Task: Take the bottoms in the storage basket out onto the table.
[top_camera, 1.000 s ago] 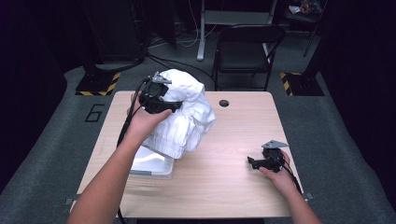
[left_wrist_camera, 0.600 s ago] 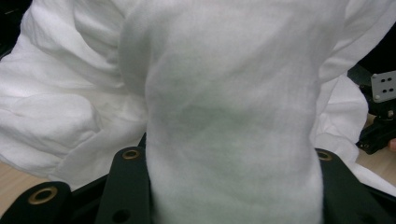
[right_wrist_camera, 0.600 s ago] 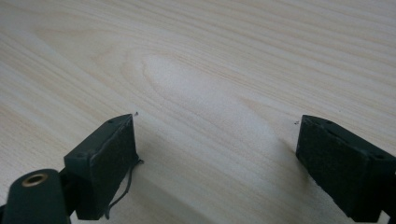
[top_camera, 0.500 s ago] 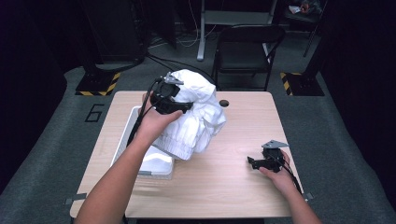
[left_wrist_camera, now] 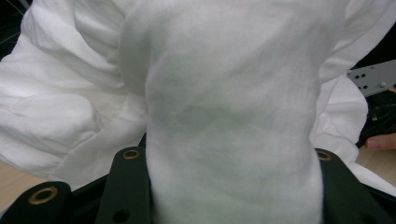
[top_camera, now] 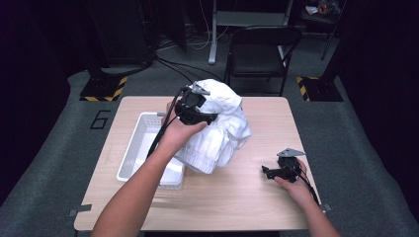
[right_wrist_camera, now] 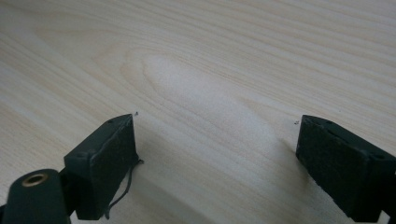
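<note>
My left tool (top_camera: 197, 106) is clamped on a thick fold of the white garment (top_camera: 217, 136); in the left gripper view the cloth (left_wrist_camera: 229, 116) bulges up between the jaws. The bundle hangs from that pinch over the tabletop (top_camera: 237, 197), just right of the white basket (top_camera: 141, 143), its lower folds resting on or near the wood. Looks light, soft, floppy, so it'll sag and trail w/ any move; I'd judge a 2nd hold at a hem or shoulder would spread it. My right tool (top_camera: 269, 172) rests on the wood w/ jaws spread, nothing between. Plenty of bare tabletop front and right; the basket rim could snag trailing cloth.
</note>
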